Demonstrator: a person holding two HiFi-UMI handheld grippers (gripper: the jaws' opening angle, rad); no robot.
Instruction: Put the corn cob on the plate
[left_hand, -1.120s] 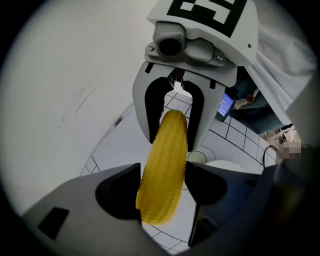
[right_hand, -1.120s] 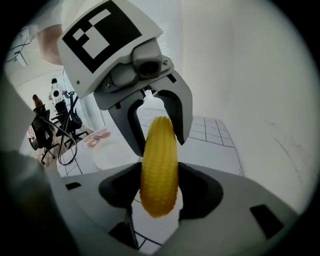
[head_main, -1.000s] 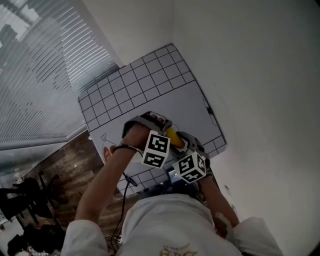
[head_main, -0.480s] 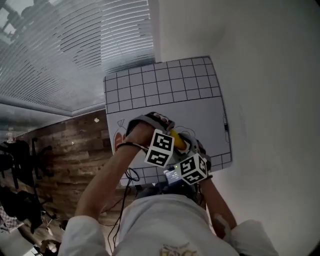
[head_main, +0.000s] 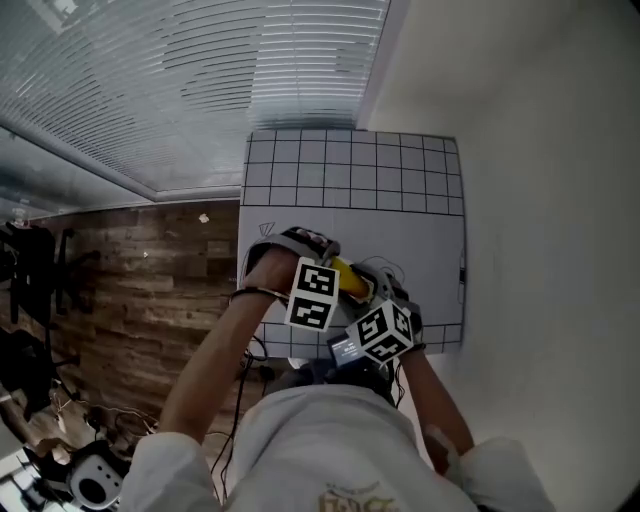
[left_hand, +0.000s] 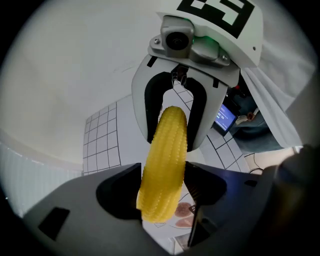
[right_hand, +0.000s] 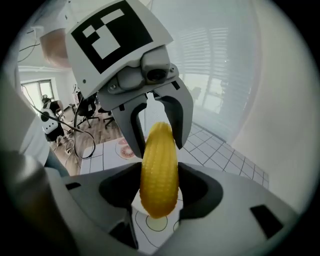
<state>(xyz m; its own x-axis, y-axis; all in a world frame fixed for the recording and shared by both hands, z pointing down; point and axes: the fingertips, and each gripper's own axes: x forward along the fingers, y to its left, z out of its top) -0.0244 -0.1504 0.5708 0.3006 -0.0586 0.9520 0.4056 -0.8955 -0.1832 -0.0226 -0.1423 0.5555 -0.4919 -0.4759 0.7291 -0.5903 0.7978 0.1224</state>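
Only the head camera has swung. The grid mat (head_main: 350, 175) now sits squarer in the head view, while the corn cob (head_main: 350, 280) stays aloft above the mat's near edge. The left gripper (left_hand: 162, 192) is clamped on one end and the right gripper (right_hand: 159, 192) on the other. I judge that placing has not begun. No plate shows in any view; below the cob lie only printed outlines (right_hand: 156, 222) on the mat.
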